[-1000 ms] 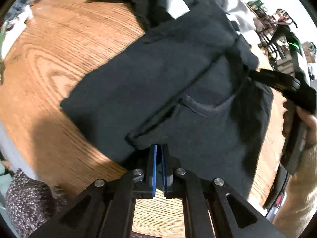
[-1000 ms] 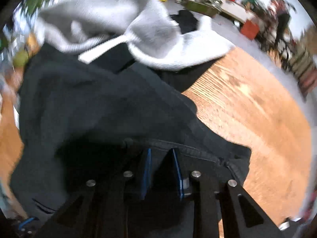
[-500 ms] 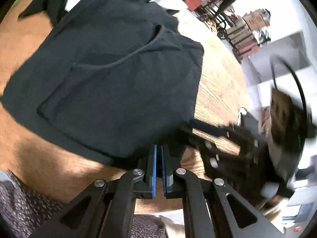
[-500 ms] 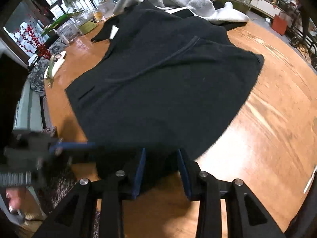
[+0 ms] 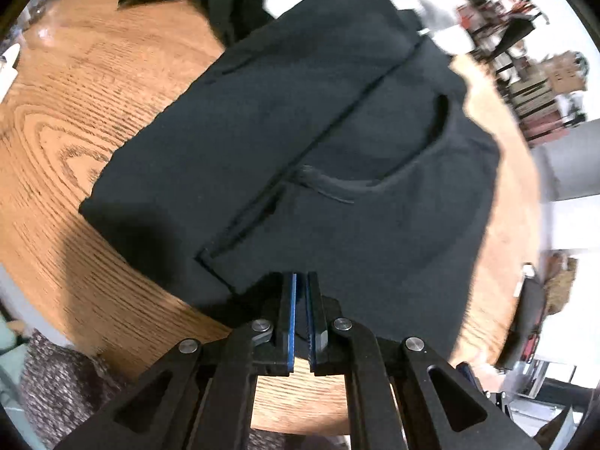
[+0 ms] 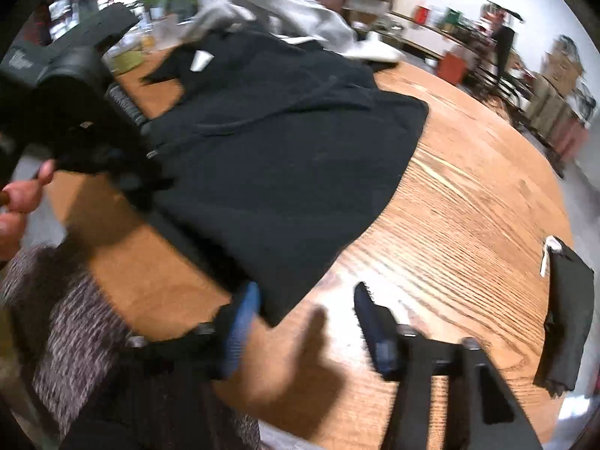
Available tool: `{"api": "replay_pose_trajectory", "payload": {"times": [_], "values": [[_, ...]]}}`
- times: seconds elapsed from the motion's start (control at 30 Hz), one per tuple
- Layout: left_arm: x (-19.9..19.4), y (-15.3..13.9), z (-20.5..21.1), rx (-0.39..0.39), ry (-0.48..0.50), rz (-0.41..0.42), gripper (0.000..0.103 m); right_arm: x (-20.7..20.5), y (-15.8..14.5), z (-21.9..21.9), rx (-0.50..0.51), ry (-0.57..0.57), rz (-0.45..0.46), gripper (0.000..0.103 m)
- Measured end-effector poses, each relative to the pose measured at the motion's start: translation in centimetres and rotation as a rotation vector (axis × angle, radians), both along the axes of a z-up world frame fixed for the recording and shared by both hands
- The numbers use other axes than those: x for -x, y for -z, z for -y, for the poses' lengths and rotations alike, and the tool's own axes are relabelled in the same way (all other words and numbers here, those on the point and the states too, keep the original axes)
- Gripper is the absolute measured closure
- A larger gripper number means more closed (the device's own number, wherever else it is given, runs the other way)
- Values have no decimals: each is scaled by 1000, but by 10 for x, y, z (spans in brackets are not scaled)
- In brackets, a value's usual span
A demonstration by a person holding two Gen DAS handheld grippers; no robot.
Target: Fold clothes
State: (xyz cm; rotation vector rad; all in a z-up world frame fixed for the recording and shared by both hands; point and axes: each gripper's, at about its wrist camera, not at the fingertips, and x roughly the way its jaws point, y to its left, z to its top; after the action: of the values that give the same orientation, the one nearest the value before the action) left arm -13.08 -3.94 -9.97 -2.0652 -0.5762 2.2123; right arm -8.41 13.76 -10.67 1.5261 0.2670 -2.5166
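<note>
My left gripper (image 5: 301, 292) had its blue pads nearly together, pinching the near hem of the black garment (image 5: 300, 142), which lay spread flat across the middle of the wooden table (image 5: 75, 93). My right gripper (image 6: 305, 300) stood wide apart over bare wood just past the garment's near edge, holding nothing. A grey garment (image 6: 277, 11) was heaped at the far side, and a small folded black piece (image 6: 566, 318) sat at the right.

Left gripper (image 5: 301, 285): black angular linkage arms, silver round screws, blue-faced ribbed finger pads. Right gripper (image 6: 305, 300): identical black frame with blue pads (image 6: 240, 326); image blurred.
</note>
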Motion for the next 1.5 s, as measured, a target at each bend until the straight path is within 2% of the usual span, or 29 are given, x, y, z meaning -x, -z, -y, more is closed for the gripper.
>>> {"api": "replay_pose_trajectory", "payload": {"times": [0.03, 0.07, 0.1, 0.17, 0.3, 0.37, 0.47, 0.53, 0.6, 0.7, 0.73, 0.8, 0.87, 0.9, 0.93, 1.03, 1.17, 1.2, 1.3, 1.33, 1.4, 1.5], "values": [[4, 2, 0, -13, 25, 15, 96, 5, 4, 1, 16, 0, 12, 67], [6, 3, 1, -22, 39, 23, 96, 7, 10, 5, 18, -9, 24, 82], [8, 5, 3, -42, 43, 30, 96, 8, 15, 8, 19, -18, 37, 89], [11, 10, 12, -96, 39, 45, 100, 0, 25, 1, 9, -6, 80, 94], [12, 20, 25, -201, 4, 51, 100, -18, 27, -15, 9, 21, 107, 95], [12, 19, 23, -193, 11, 41, 100, -20, 13, -21, 60, 21, 121, 95], [13, 15, 13, -130, 34, 28, 100, -13, -22, -10, 41, -31, -9, 89], [14, 14, 8, -101, 45, 24, 100, 0, -27, 3, 39, -61, -35, 89], [15, 13, 5, -86, 50, 19, 100, 16, -15, 13, 42, -68, -6, 90], [15, 16, 7, -110, 43, 8, 100, 18, 16, 13, 16, -51, 99, 90], [15, 16, 8, -118, 41, 4, 100, 11, 15, 12, 8, -61, 82, 90], [9, 10, -1, -51, 58, -41, 100, -1, 14, 11, -6, -81, 53, 88], [-2, -1, -16, 55, 100, -117, 99, 8, 3, -8, 110, -55, 94, 83], [-13, -10, -30, 130, 149, -186, 99, 16, -4, -23, 184, -28, 107, 74], [-28, -18, -48, 199, 218, -265, 98, 24, -11, -38, 252, 1, 119, 71], [-70, -25, -103, 379, 447, -409, 89, 62, -26, -80, 151, 114, 62, 64], [-108, -16, -171, 519, 659, -538, 79, 116, -30, -111, 54, 197, 74, 58], [-121, -13, -175, 561, 715, -566, 73, 129, -29, -116, 39, 211, 84, 55], [-154, 0, -182, 684, 872, -624, 65, 142, -24, -113, 51, 199, 103, 50], [-157, 2, -185, 697, 892, -631, 65, 146, -22, -111, 55, 195, 109, 49], [-162, 3, -190, 705, 911, -641, 61, 154, -18, -109, 63, 188, 122, 41], [-168, 5, -197, 717, 940, -655, 56, 166, -13, -105, 74, 176, 141, 37]]}}
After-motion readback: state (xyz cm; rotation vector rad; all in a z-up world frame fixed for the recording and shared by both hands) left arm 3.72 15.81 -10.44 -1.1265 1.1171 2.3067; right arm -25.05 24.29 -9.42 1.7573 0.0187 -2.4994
